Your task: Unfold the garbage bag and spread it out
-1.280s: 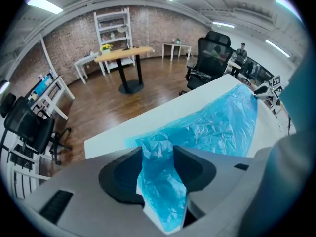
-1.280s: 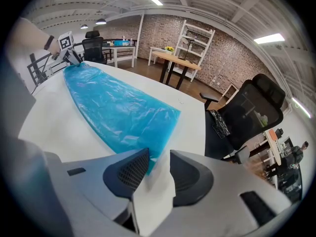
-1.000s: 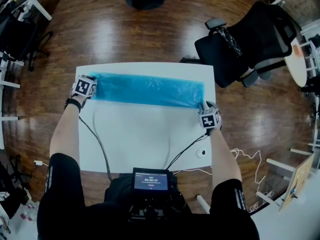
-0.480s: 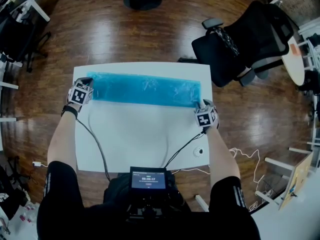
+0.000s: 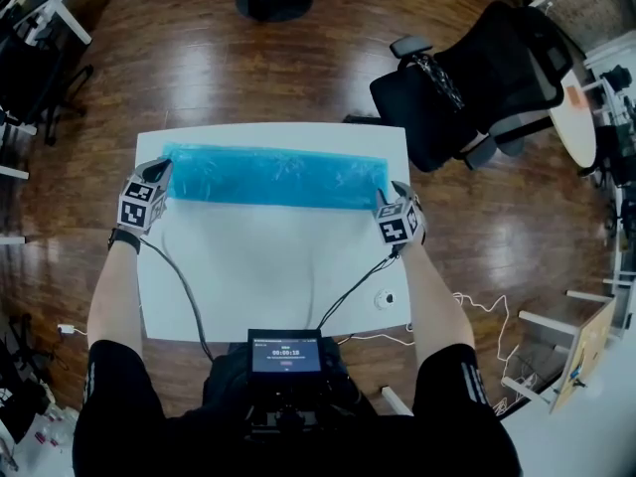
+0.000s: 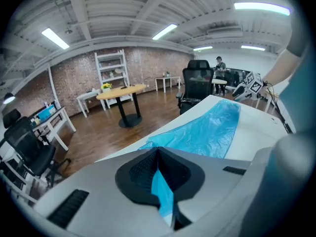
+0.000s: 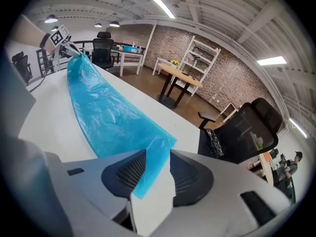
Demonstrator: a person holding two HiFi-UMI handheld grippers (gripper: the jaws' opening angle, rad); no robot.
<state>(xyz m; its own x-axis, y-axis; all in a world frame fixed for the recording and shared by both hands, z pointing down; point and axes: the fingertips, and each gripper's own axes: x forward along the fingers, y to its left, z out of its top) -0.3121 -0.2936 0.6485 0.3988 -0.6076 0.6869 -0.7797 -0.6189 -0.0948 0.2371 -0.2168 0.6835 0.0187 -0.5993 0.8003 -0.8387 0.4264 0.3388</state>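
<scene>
The blue garbage bag lies as a long folded strip across the far half of the white table. At the strip's left end, my left gripper is shut on the corner of the film. In the left gripper view the blue film is pinched between the closed pads of that gripper. My right gripper is at the strip's right end. Its jaws have just been opening. In the right gripper view the bag's corner hangs loosely in the gap of that gripper and is not pressed.
A black office chair stands past the table's far right corner. A small round white object and the grippers' cables lie on the near part of the table. A screen unit sits at the front edge.
Both grippers have risen a little at the ends of the strip. The left one has drawn the bag's left corner up toward the table's left edge. The right jaws stand wider apart.
</scene>
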